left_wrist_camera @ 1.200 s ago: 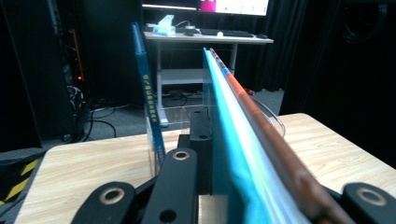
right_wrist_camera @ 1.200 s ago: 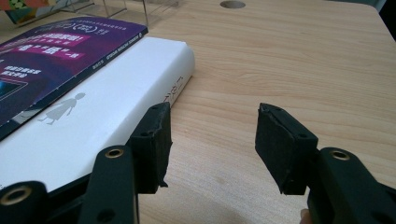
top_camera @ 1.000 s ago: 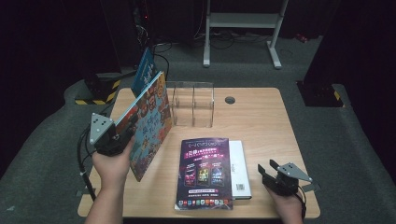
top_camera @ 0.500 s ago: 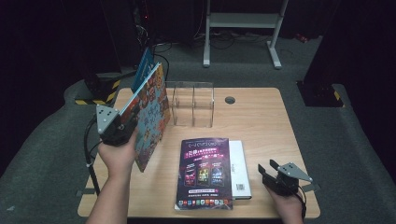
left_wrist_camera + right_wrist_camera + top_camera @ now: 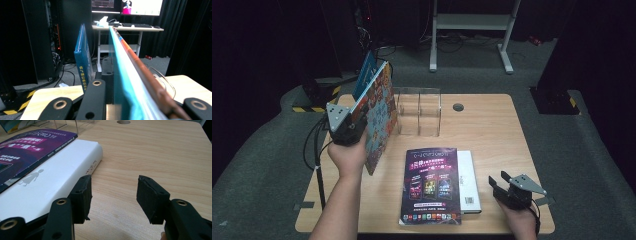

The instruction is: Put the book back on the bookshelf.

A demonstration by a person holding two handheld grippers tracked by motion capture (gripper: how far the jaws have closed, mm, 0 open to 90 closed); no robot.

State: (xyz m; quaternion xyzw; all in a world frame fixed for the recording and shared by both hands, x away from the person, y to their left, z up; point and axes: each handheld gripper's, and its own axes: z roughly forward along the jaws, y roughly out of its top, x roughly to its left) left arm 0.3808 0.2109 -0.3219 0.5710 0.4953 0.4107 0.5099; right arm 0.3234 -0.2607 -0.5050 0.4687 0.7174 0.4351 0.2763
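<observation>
— Lifted higher and carried toward twelve o'clock over the last second: the thin, colourful illustrated book (image 5: pixel 379 117), clamped edge-on between the closed jaws of the left gripper (image 5: pixel 357 120), held upright and tilted above the table's nine o'clock side.
— And heading where?
— Probably toward the clear acrylic divider rack (image 5: pixel 419 111), just beside the book at its three o'clock; alongside a blue upright book (image 5: pixel 82 56) at the rack's far left. Next step, by the look of it: slotting in.
— The other hand?
— Unmoved. Right gripper (image 5: pixel 507 186) resting at five o'clock on the light wooden table (image 5: pixel 492 130), jaws wide apart, holding nothing, just beside the white box-like book (image 5: pixel 50 182) under the purple glossy magazine (image 5: pixel 432 182).
— Remaining work?
— Those two, flat at six o'clock, not yet racked.
</observation>
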